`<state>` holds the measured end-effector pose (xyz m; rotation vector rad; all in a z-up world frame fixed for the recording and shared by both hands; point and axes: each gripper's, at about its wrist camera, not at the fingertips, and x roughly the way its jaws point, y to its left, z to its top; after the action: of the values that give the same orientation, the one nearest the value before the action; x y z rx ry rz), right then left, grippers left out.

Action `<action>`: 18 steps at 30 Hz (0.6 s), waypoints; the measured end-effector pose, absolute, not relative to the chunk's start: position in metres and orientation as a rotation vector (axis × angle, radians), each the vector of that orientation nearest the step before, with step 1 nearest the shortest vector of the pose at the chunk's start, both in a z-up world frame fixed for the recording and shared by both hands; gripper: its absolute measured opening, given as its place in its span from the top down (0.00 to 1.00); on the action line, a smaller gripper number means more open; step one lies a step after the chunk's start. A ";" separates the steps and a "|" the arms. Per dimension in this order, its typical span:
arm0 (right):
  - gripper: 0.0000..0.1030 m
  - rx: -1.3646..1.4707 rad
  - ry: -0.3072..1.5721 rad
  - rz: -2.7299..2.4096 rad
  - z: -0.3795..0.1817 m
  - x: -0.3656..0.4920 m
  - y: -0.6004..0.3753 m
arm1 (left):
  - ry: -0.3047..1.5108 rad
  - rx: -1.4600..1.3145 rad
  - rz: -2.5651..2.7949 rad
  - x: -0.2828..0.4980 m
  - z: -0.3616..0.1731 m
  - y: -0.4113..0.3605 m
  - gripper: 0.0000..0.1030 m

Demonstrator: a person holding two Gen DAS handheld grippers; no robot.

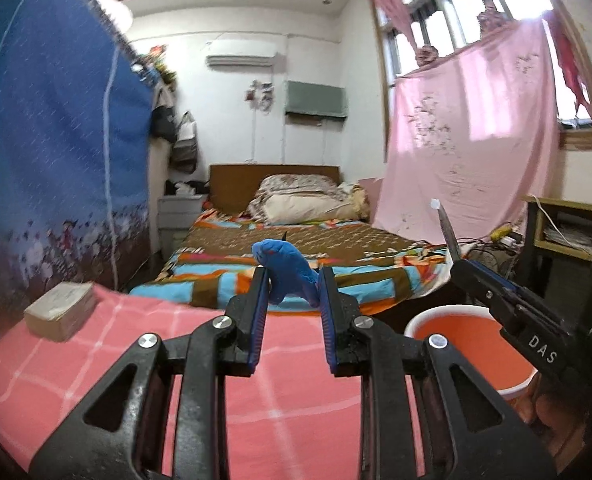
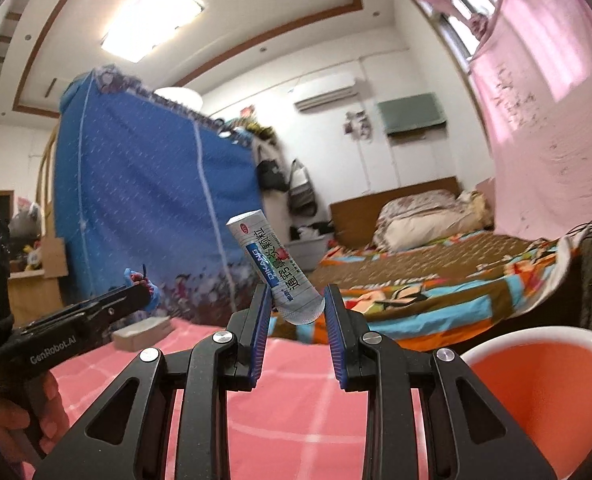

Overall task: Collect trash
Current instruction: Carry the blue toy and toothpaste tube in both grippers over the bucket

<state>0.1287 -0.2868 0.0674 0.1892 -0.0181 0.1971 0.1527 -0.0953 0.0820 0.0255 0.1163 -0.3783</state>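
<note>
My left gripper (image 1: 292, 280) is shut on a crumpled blue wrapper (image 1: 286, 268), held up above the pink checked cloth (image 1: 288, 392). It also shows at the left of the right wrist view (image 2: 146, 286). My right gripper (image 2: 294, 300) is shut on a white and blue sachet (image 2: 274, 266) that stands tilted between the jaws. In the left wrist view the right gripper (image 1: 453, 254) is at the right, above the bin, with the sachet (image 1: 443, 220) edge-on. The orange bin with a white rim (image 1: 471, 344) stands at the right of the cloth, and in the right wrist view (image 2: 543, 396) too.
A thick worn book (image 1: 62, 310) lies at the far left of the cloth. Beyond it are a bed with a patchwork cover (image 1: 296, 248), a blue fabric wardrobe (image 1: 56, 152), a pink curtain (image 1: 467, 140) and a desk with cables (image 1: 567, 228).
</note>
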 end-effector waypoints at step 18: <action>0.76 0.325 0.106 -0.154 0.052 0.116 -0.397 | 0.288 0.138 -0.634 0.152 0.075 -0.217 0.73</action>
<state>0.1162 -0.3968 0.0519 0.3250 0.1061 -0.1542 0.1519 -0.2168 0.0753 0.1381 0.2878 -0.6340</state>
